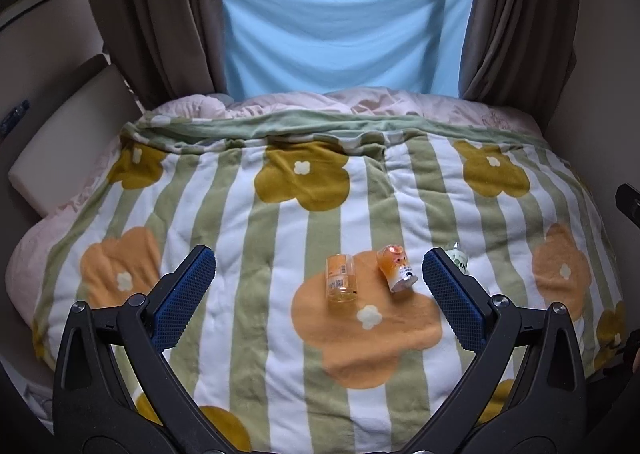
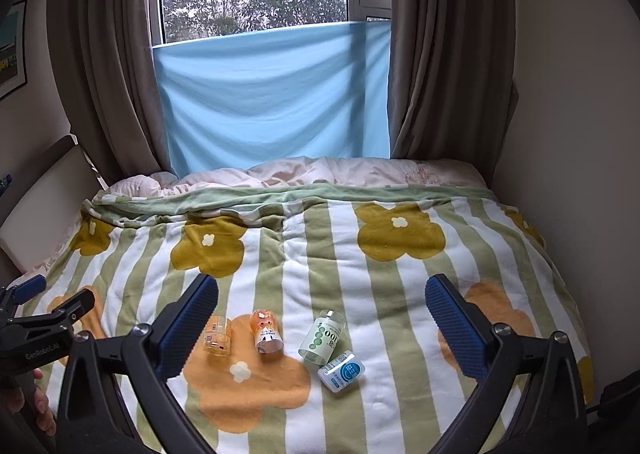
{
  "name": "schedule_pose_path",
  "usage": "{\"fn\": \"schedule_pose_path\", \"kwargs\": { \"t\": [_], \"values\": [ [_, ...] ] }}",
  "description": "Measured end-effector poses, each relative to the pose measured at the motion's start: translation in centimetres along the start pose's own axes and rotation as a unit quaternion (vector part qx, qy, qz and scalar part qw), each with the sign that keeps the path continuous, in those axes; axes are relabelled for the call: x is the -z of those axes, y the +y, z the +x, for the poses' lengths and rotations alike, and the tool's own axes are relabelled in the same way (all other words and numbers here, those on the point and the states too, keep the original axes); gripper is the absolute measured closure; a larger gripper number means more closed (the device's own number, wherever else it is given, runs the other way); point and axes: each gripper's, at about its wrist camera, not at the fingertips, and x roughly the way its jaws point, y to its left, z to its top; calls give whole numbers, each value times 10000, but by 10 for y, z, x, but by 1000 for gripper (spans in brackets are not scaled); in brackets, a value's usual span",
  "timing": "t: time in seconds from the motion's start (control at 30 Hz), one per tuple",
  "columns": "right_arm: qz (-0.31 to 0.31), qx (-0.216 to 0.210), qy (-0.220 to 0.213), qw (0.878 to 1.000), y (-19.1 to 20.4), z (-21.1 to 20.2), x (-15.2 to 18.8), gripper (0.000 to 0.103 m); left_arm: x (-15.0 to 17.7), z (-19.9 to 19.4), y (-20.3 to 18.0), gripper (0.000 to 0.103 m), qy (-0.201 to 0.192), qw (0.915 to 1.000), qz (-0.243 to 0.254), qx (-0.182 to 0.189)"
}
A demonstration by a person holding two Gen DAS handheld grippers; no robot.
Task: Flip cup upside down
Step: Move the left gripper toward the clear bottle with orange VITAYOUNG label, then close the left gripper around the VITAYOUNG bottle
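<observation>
Several small cups lie on the flowered blanket (image 2: 360, 294). An orange clear cup (image 1: 341, 278) (image 2: 218, 336) and a pink-orange cup with a white label (image 1: 397, 268) (image 2: 266, 331) lie side by side. A green-dotted clear cup (image 2: 323, 337) and a small blue-labelled cup (image 2: 341, 370) lie to their right; the green one shows partly behind the right finger in the left wrist view (image 1: 458, 258). My left gripper (image 1: 318, 296) is open and empty above the cups. My right gripper (image 2: 322, 328) is open and empty, its fingers wide on either side of the cups.
The bed fills the view, with a pink duvet (image 2: 320, 173) at the far end. Brown curtains (image 2: 440, 53) and a blue cloth (image 2: 272, 93) hang at the window. A headboard (image 1: 68, 133) stands at the left, a wall (image 2: 580, 173) at the right.
</observation>
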Motion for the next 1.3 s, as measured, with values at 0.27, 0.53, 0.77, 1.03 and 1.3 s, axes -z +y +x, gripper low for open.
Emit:
{"fn": "schedule_pose_path", "kwargs": {
  "t": [0.27,0.53,0.77,1.03,1.3],
  "values": [
    [-43,16,354,9994,5,44,10,0,9,99,-2,1,895,9959,1,105],
    [-160,-94,925,9955,14,116,45,0,28,188,-10,1,1509,9885,103,77],
    [-174,-255,1464,9887,22,191,82,0,46,260,-18,1,1934,9811,67,79],
    [-264,-420,1653,9850,31,244,101,0,69,330,-29,10,2433,9698,175,-28],
    [-294,-507,1694,9838,41,266,109,0,79,360,-30,17,2675,9635,59,36]
  ]
}}
